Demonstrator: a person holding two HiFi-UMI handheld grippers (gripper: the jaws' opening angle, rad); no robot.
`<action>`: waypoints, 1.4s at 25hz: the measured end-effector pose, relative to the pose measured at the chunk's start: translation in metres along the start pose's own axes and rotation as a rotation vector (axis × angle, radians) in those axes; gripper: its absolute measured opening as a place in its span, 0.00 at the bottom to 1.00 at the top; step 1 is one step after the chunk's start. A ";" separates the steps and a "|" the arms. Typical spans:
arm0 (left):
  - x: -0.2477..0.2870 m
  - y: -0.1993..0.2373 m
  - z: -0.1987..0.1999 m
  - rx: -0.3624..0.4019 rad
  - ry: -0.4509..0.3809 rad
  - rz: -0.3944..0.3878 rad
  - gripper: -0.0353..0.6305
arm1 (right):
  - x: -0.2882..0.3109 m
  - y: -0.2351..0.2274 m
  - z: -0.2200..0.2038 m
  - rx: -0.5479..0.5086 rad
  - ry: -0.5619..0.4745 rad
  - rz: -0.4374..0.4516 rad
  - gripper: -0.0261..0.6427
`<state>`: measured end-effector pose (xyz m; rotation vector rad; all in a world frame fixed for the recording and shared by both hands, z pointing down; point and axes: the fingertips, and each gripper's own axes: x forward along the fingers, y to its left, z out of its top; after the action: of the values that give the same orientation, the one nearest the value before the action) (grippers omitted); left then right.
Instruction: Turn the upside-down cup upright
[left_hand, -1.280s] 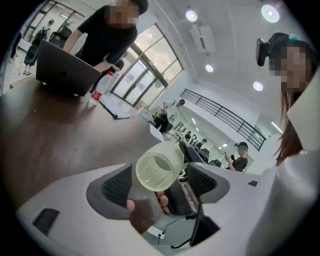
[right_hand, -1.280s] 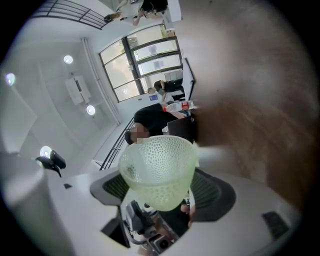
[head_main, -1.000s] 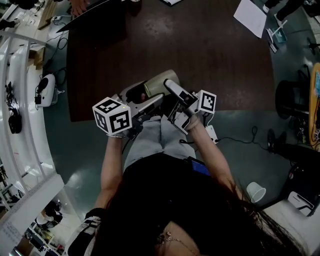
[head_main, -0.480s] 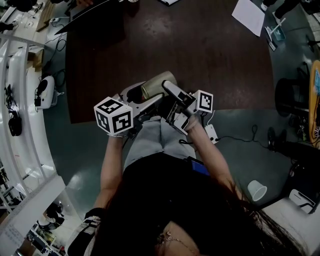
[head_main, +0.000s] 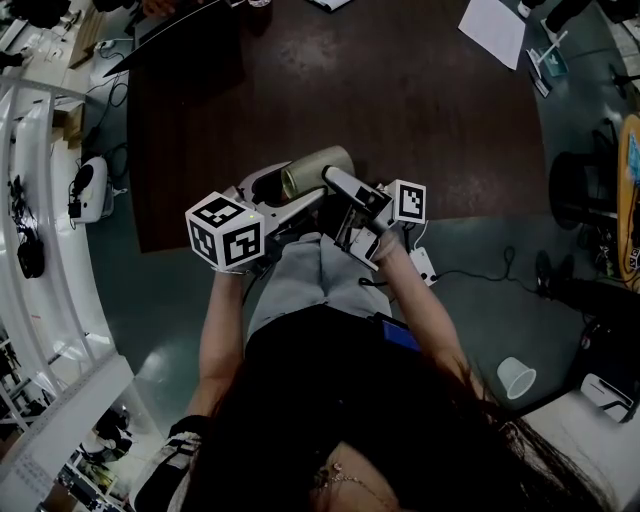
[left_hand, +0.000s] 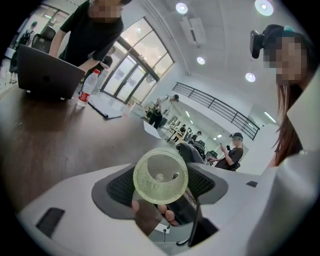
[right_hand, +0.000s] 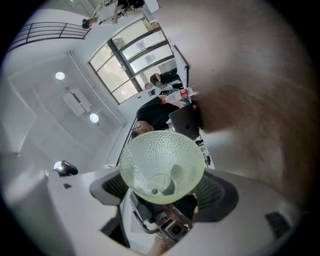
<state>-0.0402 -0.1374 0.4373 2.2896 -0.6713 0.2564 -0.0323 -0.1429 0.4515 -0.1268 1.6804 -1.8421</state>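
Entry: left tool (left_hand: 161, 184), pads closed on pale green dimpled cup (head_main: 318, 165); we read this as a grip. Right tool (right_hand: 165, 187), likewise clamped on same cup from opposite side. Cup held in air, lying on its side, over near edge of counter (head_main: 400, 100). Risk, our judgement: one tool releasing before other holds firmly, or opposed twisting, drops cup off counter edge.

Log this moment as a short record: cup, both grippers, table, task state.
cup: pale green, translucent cup, tipped on its side between both grippers
left gripper: left gripper, jaws on the cup
right gripper: right gripper, jaws on the cup
table: dark wooden table, its near edge under the cup
task state: cup not yet upright
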 end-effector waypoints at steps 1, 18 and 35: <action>0.000 0.000 0.001 -0.001 0.000 0.000 0.53 | -0.001 0.000 0.000 0.000 0.001 -0.003 0.63; 0.000 0.016 -0.005 0.063 0.091 0.073 0.53 | -0.037 -0.020 0.025 -0.159 -0.056 -0.212 0.63; 0.031 0.036 -0.042 0.276 0.391 0.242 0.53 | -0.071 -0.020 0.054 -0.424 -0.082 -0.422 0.62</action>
<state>-0.0325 -0.1415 0.5001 2.3120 -0.7396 0.9362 0.0416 -0.1537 0.5034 -0.7750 2.0785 -1.6982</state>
